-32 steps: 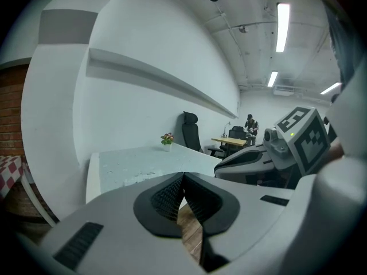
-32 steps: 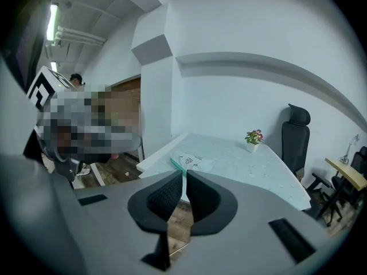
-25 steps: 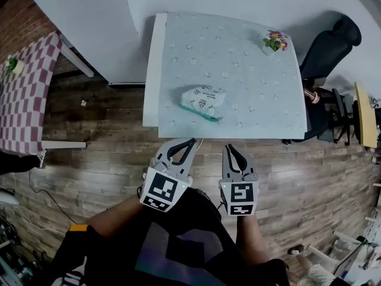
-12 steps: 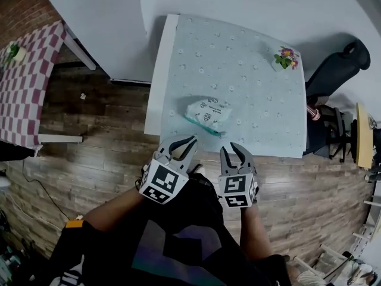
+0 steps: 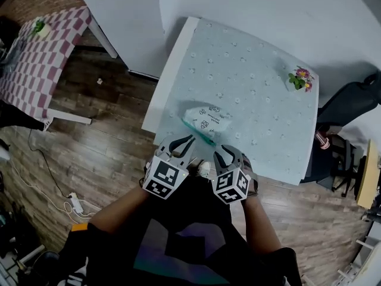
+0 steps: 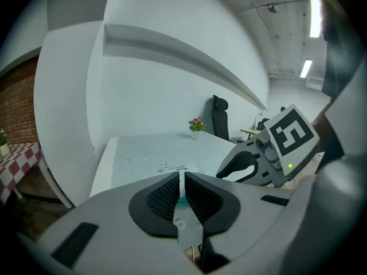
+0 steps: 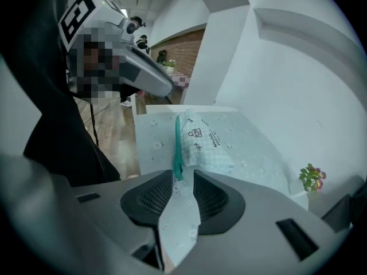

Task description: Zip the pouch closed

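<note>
Pale flowered table point(image 5: 256, 88), white wall behind. Pouch point(image 5: 205, 119) lies near front edge, green zip point(image 5: 199, 133) toward both grippers. Left gripper point(image 5: 186, 140): jaws together, empty. Right gripper point(image 5: 228, 152): jaws just opened wide, nothing between them.

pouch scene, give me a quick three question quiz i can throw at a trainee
1. True or false: the pouch lies on the table and neither gripper holds it.
2. Which has its jaws apart? A) left gripper B) right gripper C) both
3. What stands at the table's far right corner in the head view?

Key
1. True.
2. B. Its jaws have just been opening and grip nothing; the pouch lies ahead of them. The left gripper's jaws are together.
3. A small flower pot.
</note>
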`<act>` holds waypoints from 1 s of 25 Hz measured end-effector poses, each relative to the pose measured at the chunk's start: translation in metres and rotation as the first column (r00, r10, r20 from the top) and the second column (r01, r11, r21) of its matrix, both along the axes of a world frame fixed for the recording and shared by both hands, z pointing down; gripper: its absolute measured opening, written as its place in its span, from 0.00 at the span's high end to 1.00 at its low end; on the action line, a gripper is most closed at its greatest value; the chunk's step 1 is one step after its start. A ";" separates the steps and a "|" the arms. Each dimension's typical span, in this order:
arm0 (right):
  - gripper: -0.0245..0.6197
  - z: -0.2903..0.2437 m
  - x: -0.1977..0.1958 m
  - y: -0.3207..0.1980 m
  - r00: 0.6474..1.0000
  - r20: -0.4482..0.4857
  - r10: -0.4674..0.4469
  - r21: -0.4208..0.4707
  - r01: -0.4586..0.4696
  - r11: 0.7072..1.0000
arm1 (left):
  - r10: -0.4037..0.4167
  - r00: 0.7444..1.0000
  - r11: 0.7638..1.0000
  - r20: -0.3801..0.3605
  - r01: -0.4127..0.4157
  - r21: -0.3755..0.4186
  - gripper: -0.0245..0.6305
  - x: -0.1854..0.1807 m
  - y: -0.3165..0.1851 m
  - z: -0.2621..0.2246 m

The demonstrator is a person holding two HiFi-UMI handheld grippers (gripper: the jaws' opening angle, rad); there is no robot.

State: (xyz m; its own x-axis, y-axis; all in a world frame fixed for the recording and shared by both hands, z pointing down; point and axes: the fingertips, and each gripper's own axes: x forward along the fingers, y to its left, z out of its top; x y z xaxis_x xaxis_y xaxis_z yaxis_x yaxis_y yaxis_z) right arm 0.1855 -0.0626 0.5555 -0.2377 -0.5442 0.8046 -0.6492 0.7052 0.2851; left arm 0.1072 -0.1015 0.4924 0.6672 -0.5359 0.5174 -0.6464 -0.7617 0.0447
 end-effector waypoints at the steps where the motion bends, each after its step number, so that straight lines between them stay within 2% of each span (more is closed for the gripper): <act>1: 0.76 0.005 0.002 0.001 0.999 -0.005 -0.034 -0.012 0.034 0.999 | -0.017 1.000 1.000 0.004 0.017 -0.006 0.94 0.003 0.001 0.003; 5: 0.76 0.025 0.009 0.005 0.987 -0.036 -0.157 -0.055 0.155 0.986 | -0.091 0.996 0.995 0.022 0.092 -0.032 0.94 0.005 0.005 0.017; 10: 0.76 0.045 0.013 0.003 0.963 -0.082 -0.258 -0.068 0.253 0.965 | -0.144 0.988 0.987 0.049 0.147 -0.062 0.94 0.003 0.016 0.032; 15: 0.78 0.053 0.011 -0.003 0.953 -0.104 -0.285 -0.064 0.279 0.958 | -0.144 0.988 0.986 0.063 0.148 -0.075 0.94 -0.001 0.019 0.037; 18: 0.88 0.051 0.010 -0.007 0.956 -0.104 -0.272 -0.050 0.269 0.962 | -0.122 0.990 0.989 0.066 0.127 -0.076 0.94 -0.001 0.019 0.037; 21: 0.93 0.042 0.008 -0.009 0.971 -0.038 -0.237 -0.075 0.234 0.969 | -0.093 0.994 0.993 0.065 0.098 -0.073 0.94 -0.001 0.016 0.036; 23: 0.93 0.027 0.004 -0.009 0.982 0.081 -0.171 -0.119 0.180 0.976 | -0.069 0.996 0.995 0.061 0.073 -0.067 0.94 0.001 0.014 0.033; 25: 0.93 0.007 0.000 -0.010 0.971 0.222 -0.083 -0.165 0.121 0.979 | -0.043 0.998 0.997 0.051 0.046 -0.063 0.94 0.003 0.011 0.029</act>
State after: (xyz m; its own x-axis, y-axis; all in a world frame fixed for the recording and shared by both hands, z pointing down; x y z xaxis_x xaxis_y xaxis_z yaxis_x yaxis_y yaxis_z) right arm 0.1850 -0.0727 0.5628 -0.4609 -0.3628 0.8099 -0.6036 0.7972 0.0136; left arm 0.1101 -0.0908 0.5214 0.6163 -0.5291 0.5832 -0.6821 -0.7288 0.0597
